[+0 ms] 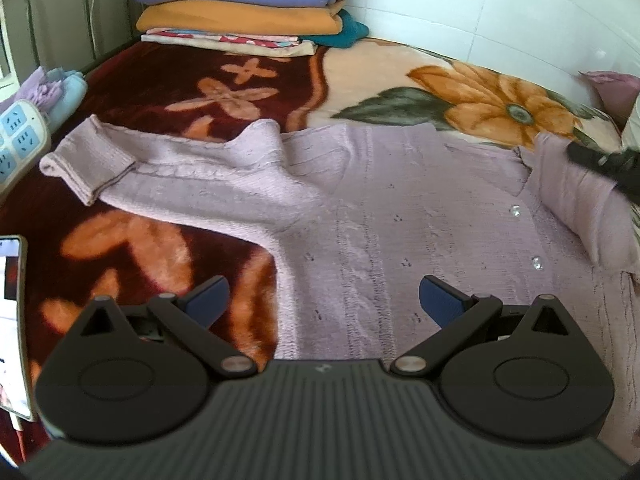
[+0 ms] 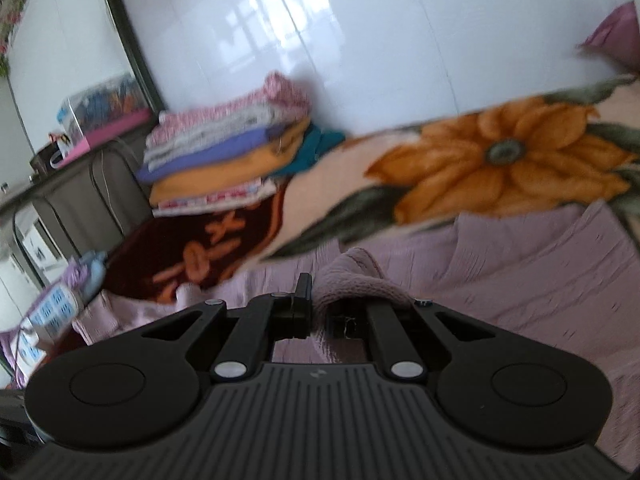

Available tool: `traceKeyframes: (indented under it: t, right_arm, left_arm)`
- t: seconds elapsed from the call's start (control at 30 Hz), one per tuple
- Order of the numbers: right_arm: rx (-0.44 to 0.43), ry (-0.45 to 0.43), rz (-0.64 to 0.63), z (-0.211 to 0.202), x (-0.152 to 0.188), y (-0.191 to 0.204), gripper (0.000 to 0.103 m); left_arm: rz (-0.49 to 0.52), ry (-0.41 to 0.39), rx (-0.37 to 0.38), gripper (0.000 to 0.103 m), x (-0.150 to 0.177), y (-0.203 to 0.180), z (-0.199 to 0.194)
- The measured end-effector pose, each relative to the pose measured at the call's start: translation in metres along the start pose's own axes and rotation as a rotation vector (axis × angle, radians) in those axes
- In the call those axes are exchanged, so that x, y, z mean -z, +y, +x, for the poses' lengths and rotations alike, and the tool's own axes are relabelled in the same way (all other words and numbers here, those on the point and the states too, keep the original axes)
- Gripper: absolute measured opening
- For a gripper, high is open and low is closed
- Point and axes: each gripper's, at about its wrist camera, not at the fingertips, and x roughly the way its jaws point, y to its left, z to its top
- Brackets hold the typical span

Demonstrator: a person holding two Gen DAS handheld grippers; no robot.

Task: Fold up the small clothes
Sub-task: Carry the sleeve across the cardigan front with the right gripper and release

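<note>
A small lilac knitted cardigan (image 1: 380, 216) with clear buttons lies flat on the flowered blanket (image 1: 160, 92). Its left sleeve (image 1: 92, 164) stretches out to the left. My left gripper (image 1: 324, 300) is open and empty, just above the cardigan's lower hem. My right gripper (image 2: 320, 304) is shut on the cardigan's right sleeve cuff (image 2: 356, 276) and holds it lifted over the cardigan's body (image 2: 520, 272). In the left wrist view the right gripper (image 1: 600, 160) shows at the right edge, with the sleeve (image 1: 580, 204) folded inward.
A pile of folded clothes and blankets (image 1: 244, 4) stands at the far end of the bed by the tiled wall. A white power strip (image 1: 20, 136) and a phone (image 1: 12, 320) lie at the left edge. A pink pillow (image 1: 616, 88) is at the far right.
</note>
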Motion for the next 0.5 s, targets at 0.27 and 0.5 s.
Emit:
traceKeyframes:
  t: [0.27, 0.5]
  right_arm:
    - [0.002, 0.126, -0.023, 0.041, 0.037, 0.007, 0.007]
    - [-0.021, 0.173, -0.005, 0.042, 0.051, 0.006, 0.033]
  left_arm:
    - [-0.006, 0.001, -0.005, 0.103, 0.002, 0.006, 0.002]
    - [-0.014, 0.0, -0.011, 0.103, 0.003, 0.011, 0.003]
